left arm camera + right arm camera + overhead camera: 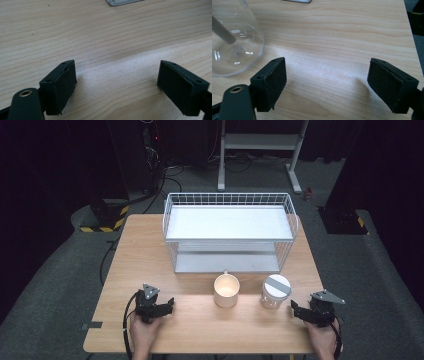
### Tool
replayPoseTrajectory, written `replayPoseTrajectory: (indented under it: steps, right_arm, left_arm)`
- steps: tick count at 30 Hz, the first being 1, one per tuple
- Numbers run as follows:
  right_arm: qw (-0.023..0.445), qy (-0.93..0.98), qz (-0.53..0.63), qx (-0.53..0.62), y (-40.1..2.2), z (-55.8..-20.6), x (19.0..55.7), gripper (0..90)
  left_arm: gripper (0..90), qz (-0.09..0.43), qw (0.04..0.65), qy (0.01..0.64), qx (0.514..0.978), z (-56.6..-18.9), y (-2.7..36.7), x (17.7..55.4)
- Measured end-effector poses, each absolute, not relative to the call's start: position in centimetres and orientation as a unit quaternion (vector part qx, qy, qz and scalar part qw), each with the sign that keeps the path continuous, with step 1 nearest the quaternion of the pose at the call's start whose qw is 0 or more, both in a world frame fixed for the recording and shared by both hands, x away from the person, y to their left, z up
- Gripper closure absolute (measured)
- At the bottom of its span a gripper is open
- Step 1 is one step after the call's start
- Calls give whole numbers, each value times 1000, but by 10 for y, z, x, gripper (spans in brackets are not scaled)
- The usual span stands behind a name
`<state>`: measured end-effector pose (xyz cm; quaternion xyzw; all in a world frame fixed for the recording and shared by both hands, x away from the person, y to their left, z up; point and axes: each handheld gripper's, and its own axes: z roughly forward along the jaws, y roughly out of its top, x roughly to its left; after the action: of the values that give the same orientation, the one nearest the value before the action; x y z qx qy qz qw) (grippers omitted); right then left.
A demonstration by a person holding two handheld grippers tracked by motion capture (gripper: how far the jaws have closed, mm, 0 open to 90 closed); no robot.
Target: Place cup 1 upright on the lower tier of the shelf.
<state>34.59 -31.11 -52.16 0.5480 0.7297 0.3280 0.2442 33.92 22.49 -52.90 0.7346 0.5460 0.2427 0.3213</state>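
A cream mug (pixel 226 290) stands at the middle of the wooden table (pixel 150 260), with a clear glass jar (pixel 275 291) with a grey-striped lid just to its right. My left gripper (pixel 159 307) rests low near the front left, open, its pads (pixel 61 86) wide apart over bare wood. My right gripper (pixel 301 312) sits near the front right, below and right of the jar, also open with nothing between its pads (pixel 274 80). In the right gripper view the jar (pixel 233 37) stands at the left, apart from the jaws.
A white wire two-tier rack (pixel 229 232) stands at the back middle of the table, its lower shelf edge (pixel 122 2) visible ahead of the left gripper. Dark floor, cables and a metal stand (pixel 260 150) lie beyond. The table's right edge (pixel 412 42) is close to the right gripper.
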Motion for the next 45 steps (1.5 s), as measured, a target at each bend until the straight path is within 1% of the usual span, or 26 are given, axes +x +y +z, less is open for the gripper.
replayPoseTrajectory:
  steps: [9,24,35,38,45]
  right_arm:
    - [248,732,336,537,-310,-519,333,159]
    - [238,743,360,512,-294,-516,310,161]
    - [229,757,363,492,-277,-515,305,160]
    - [221,764,365,484,-270,-516,307,157]
    - [220,767,373,473,-260,-513,312,151]
  left_arm:
    - [158,243,321,546,734,-529,225,339]
    - [158,242,321,548,734,-529,225,339]
    - [159,241,321,548,734,-529,225,339]
    - [160,241,321,549,733,-529,225,339]
    - [161,240,320,547,735,-529,226,339]
